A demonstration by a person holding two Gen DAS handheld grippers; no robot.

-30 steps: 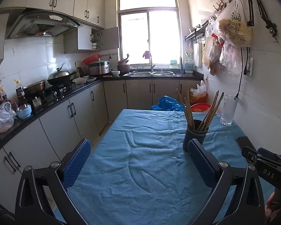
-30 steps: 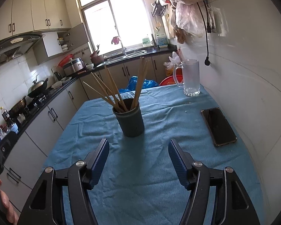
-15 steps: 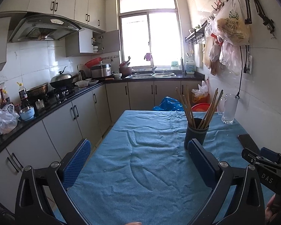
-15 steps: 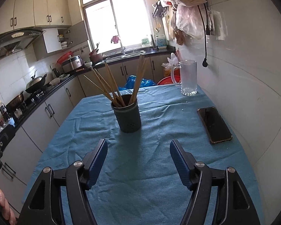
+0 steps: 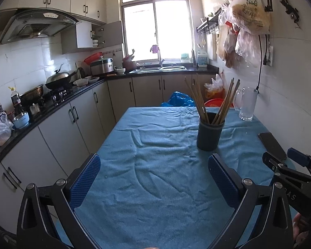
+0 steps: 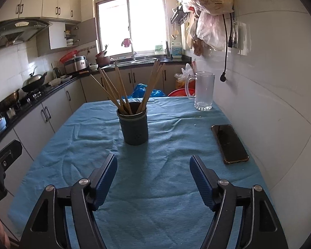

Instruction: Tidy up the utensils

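One dark holder [image 6: 134, 127] is counted on the blue-clothed counter [image 6: 155, 186], with roughly ten wooden chopsticks [image 6: 114, 89] fanned out in it; an exact number can't be pinned down since they overlap. One glass mug [image 6: 203, 91] and one phone [image 6: 230, 143] are counted too. Two tools are seen, the left tool [image 5: 153, 178] and the right tool [image 6: 153, 178], two blue pads on each. One wok [image 5: 58, 79] and one rice cooker [image 5: 102, 66] can be made out further back.
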